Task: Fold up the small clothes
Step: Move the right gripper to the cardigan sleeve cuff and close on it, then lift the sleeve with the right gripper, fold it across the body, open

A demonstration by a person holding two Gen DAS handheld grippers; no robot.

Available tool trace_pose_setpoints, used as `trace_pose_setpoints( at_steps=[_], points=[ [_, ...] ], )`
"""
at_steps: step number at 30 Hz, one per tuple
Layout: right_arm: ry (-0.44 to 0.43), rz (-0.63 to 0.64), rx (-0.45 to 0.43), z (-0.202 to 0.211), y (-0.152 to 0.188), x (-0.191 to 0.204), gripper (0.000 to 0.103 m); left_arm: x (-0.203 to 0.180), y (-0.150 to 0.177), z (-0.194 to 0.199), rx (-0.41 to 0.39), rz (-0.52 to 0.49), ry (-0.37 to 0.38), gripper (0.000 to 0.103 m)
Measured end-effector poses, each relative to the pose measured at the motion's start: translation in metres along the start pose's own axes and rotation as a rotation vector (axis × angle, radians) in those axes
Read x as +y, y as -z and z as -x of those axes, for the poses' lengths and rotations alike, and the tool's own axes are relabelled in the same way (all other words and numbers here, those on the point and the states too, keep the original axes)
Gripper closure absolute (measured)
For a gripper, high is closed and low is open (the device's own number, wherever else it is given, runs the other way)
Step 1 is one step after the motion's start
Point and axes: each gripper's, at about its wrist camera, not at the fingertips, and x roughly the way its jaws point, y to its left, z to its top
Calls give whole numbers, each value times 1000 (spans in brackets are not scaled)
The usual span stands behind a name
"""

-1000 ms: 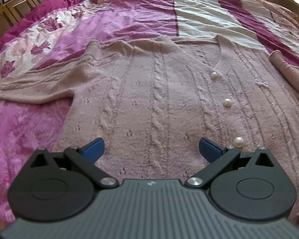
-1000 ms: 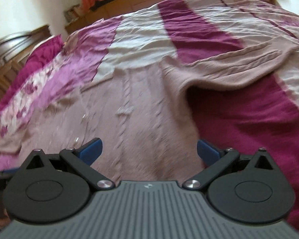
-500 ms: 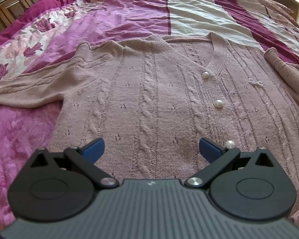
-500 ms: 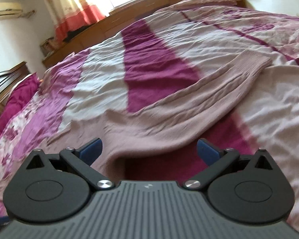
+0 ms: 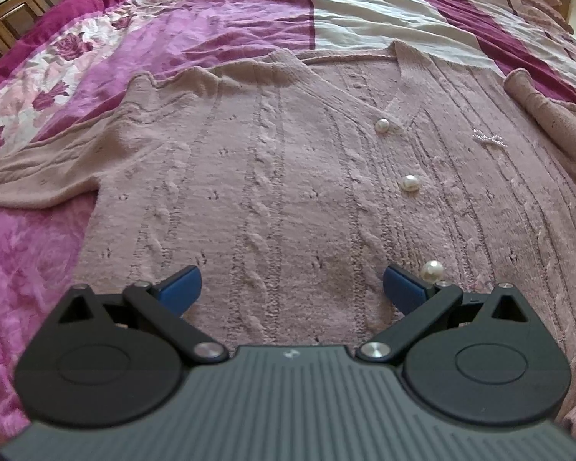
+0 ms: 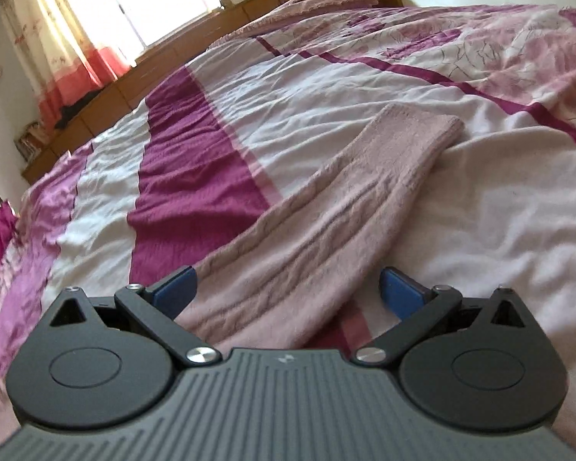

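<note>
Now the striped bedspread (image 6: 326, 88) fills more of the right wrist view than a second ago. Pink cable-knit cardigan (image 5: 288, 176) lies flat, front up, about where it was. Right gripper (image 6: 286, 288) has swung off the body onto the outstretched sleeve (image 6: 345, 207), jaws wide, empty. Left gripper (image 5: 292, 284) stays over the hem, jaws wide, beside the lowest pearl button (image 5: 432, 270).

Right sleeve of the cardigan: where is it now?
In the right wrist view the sleeve lies stretched across the bedspread, running away from between the open right tongs.
</note>
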Motion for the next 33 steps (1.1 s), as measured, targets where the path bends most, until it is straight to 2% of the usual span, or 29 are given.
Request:
trace_pose_setpoints(
  at_steps=[8,10,11,13,14,16,18,22,33],
  points=[
    [-46,-67,-46,-24,-15,-5,1,-3,2,-1,7,-7,-6,0],
    [-45,-84,-60,-26,-17,-7,16,-2,2,-1,7,-5,-6,0],
    [-36,-90,-61,-28,-18,-7,21,-2,3,-1,8,-4,-6,0],
    [-19,-91,-59,-31,-19,-7,45,-2,3,-1,9,-4,-8,0],
    [-12,-92,-55,-32,-20,-7,53,-3,3,-1,9,-6,-9,0],
    [-16,-102,-46,-32,-20,-8,83,-4,3,0,5,-12,-12,0],
    [-30,-116,-54,-27,-20,-10,92,-4,4,0,2,-16,-12,0],
    [-64,-113,-110,-6,-24,-8,95,-2,4,1,3,-6,-9,0],
    [-123,-103,-277,73,-58,10,96,3,7,4,-9,17,5,0]
  ],
)
